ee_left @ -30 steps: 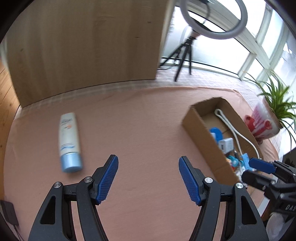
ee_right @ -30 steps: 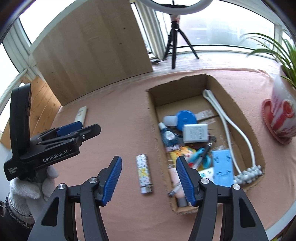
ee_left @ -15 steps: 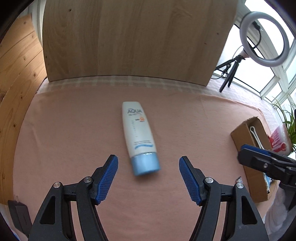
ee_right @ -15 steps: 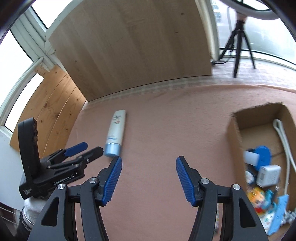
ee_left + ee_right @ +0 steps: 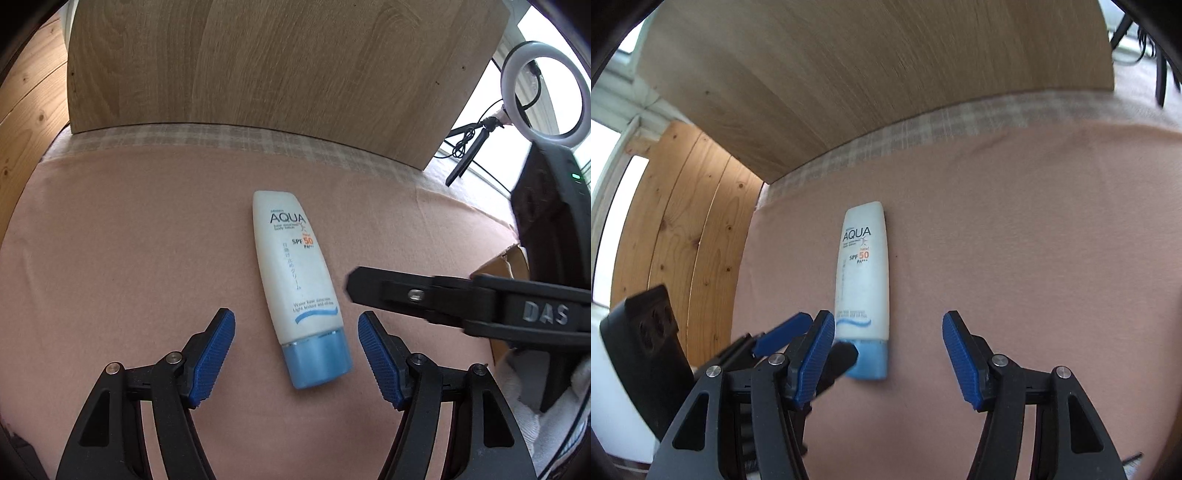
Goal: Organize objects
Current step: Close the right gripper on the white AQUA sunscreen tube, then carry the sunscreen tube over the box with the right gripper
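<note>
White sunscreen tube [image 5: 295, 273] with a blue cap [image 5: 317, 363], lying flat on the pink-clothed tabletop [image 5: 129, 240], label up, printed "AQUA" and "SPF 50". Cap end pointing toward the cameras, flat crimped end toward the wooden board [image 5: 277, 66] standing upright at the far edge of the tabletop. Strip of checked cloth [image 5: 221, 134] showing along the foot of that board.

Left hand-held gripper [image 5: 295, 354] released, blue pads wide apart on either side of the cap, touching neither cap nor tube body. Whether hovering or resting on the cloth: cannot tell.

Right hand-held gripper [image 5: 888, 354] likewise released, nothing between the pads; tube cap just beside the inner face of its left finger [image 5: 816, 354], apart from the right one. Seen from the left wrist, reaching in from the right with its black finger tip [image 5: 354, 286] just beside the tube's lower body, contact not clear.

Corner of a cardboard box [image 5: 506, 262] at the right edge of the tabletop, mostly hidden. Ring light [image 5: 543, 88] on a tripod behind it, by the bright window.
</note>
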Action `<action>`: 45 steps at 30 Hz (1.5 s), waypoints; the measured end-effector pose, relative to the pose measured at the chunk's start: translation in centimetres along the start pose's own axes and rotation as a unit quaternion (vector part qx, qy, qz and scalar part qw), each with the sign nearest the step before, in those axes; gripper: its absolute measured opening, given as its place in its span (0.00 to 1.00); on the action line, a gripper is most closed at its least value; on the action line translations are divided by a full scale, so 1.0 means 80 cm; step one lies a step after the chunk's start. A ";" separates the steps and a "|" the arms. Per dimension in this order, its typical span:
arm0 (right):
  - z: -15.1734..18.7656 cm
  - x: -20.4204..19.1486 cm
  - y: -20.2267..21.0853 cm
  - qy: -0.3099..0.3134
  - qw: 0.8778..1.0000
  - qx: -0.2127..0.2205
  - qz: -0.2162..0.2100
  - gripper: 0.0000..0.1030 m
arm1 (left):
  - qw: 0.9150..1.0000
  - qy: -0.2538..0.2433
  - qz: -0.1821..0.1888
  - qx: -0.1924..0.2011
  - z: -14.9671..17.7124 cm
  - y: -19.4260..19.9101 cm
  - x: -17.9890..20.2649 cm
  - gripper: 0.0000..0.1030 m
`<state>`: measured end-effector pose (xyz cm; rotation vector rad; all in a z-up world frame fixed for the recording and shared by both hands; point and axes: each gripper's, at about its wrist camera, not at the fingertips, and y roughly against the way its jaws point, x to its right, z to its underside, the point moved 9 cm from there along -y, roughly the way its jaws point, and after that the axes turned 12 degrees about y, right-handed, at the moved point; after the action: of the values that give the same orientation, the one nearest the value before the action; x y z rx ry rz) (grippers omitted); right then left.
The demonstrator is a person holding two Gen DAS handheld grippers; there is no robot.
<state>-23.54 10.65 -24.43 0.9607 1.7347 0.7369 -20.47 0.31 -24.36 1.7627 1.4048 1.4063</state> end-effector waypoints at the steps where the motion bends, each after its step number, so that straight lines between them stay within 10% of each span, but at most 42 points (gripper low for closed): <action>1: -0.002 0.001 -0.005 -0.005 1.000 -0.003 -0.004 0.56 | 1.000 0.000 -0.001 0.003 -0.001 -0.001 0.001 0.69; 24: 0.009 -0.014 -0.043 0.035 0.999 -0.041 0.000 0.36 | 0.999 -0.002 0.045 -0.027 0.038 -0.015 0.034 0.49; 45: 0.098 0.045 0.129 0.013 0.998 0.056 0.037 0.36 | 0.990 -0.103 0.095 0.010 0.135 0.069 0.232 0.48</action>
<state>-14.16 19.31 -20.21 1.1022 1.7860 0.7074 -9.41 17.54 -15.87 2.0337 1.1731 1.2626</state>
